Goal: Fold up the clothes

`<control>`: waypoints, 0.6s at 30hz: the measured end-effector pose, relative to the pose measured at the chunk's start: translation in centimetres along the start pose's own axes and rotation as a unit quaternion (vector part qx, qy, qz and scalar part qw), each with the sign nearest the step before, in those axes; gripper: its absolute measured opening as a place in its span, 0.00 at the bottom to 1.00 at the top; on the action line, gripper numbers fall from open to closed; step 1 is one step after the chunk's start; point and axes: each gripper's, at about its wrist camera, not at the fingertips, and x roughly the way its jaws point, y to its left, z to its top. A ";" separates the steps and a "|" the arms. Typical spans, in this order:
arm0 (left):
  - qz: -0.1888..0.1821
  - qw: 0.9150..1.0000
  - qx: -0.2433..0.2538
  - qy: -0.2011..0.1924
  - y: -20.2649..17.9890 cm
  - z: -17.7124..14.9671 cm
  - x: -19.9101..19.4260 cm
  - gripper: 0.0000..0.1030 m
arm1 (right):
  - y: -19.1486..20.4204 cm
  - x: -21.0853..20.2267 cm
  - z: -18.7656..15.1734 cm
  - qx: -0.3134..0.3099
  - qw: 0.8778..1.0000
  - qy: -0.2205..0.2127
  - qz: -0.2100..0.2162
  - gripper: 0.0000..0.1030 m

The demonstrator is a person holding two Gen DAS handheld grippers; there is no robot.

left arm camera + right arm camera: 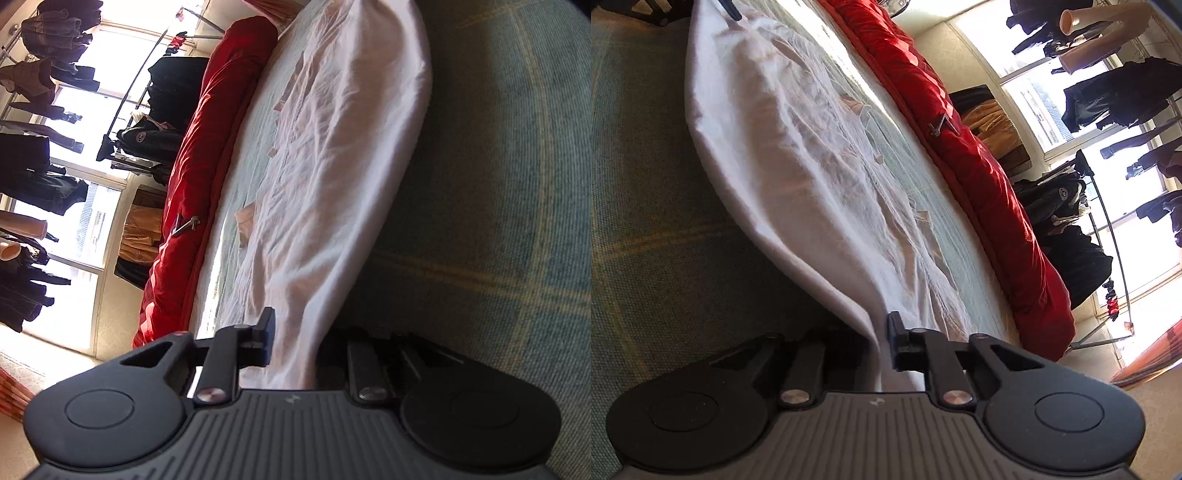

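While both cameras are rolled sideways, so that the bed runs up through each frame, the left gripper (291, 347) lies low along the mattress with its jaws closed on the near edge of a white garment (332, 155). One finger (266, 341) presses on the cloth from the window side; the other is hidden under the fabric, which passes between them and drapes toward the camera. From there the garment stretches away up the left wrist view as a long, wrinkled band with a rounded fold along its right side, lying on a green checked bedsheet (498, 184).

Seen from its own wrist camera, the right gripper (882, 350) sits in a mirrored pose, also low and tipped on its side, pinching another part of the same garment's edge. Its visible finger (897, 343) bears on the cloth from the window side, and the opposite one is buried beneath the fold. At the far top of this view, a dark finger, seemingly the left gripper's, meets the cloth, though too little of it shows to be sure.

Beyond the garment, a red quilt (979, 155) lies rolled along the far side of the bed. Past it, dark clothes (33, 184) hang on racks before bright windows (1071, 74).
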 end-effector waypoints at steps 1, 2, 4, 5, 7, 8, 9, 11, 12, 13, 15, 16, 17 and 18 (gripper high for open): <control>0.003 1.000 -0.002 -0.002 0.2 0.0 -0.3 0.02 | 0.0 -0.3 0.1 -0.004 1.000 0.000 -0.002 0.05; 0.006 1.000 -0.003 -0.005 0.4 0.0 -0.6 0.01 | 0.0 -0.7 0.1 -0.008 1.000 -0.001 -0.001 0.04; 0.012 1.000 -0.007 -0.009 0.8 -0.1 -1.2 0.01 | -0.6 -1.4 0.4 0.001 1.000 -0.004 0.005 0.04; 0.015 1.000 -0.008 -0.012 1.0 -0.1 -1.5 0.01 | -1.0 -1.8 0.6 0.004 1.000 -0.006 0.007 0.04; 0.018 1.000 -0.010 -0.016 1.5 -0.1 -2.2 0.01 | -1.8 -2.7 0.9 0.011 1.000 -0.011 0.009 0.02; 0.017 1.000 -0.010 -0.019 1.9 -0.1 -2.7 0.01 | -2.1 -3.2 1.0 0.015 1.000 -0.012 0.014 0.02; 0.018 1.000 -0.009 -0.022 2.1 -0.1 -3.2 0.01 | -2.4 -3.7 1.1 0.019 1.000 -0.013 0.018 0.02; 0.018 0.999 -0.007 -0.028 2.6 -0.3 -4.5 0.01 | -2.7 -4.9 1.1 0.019 0.999 -0.012 0.025 0.02; 0.017 0.999 -0.009 -0.031 2.7 -0.5 -5.0 0.01 | -2.8 -5.5 1.1 0.019 0.999 -0.013 0.029 0.02; 0.016 0.999 -0.008 -0.032 2.7 -0.6 -5.6 0.01 | -2.8 -6.1 1.0 0.019 0.999 -0.013 0.034 0.02; 0.012 0.999 -0.007 -0.034 2.6 -0.8 -6.8 0.01 | -2.6 -7.1 0.9 0.022 0.999 -0.010 0.042 0.02; 0.007 0.999 -0.006 -0.036 2.5 -0.8 -7.4 0.01 | -2.4 -7.6 0.8 0.023 0.999 -0.009 0.046 0.02; 0.004 0.999 -0.005 -0.038 2.3 -0.9 -8.2 0.01 | -2.3 -8.3 0.6 0.026 0.998 -0.006 0.051 0.02; 0.001 0.999 -0.003 -0.041 2.1 -1.0 -8.9 0.01 | -2.2 -9.0 0.5 0.028 0.998 -0.004 0.060 0.02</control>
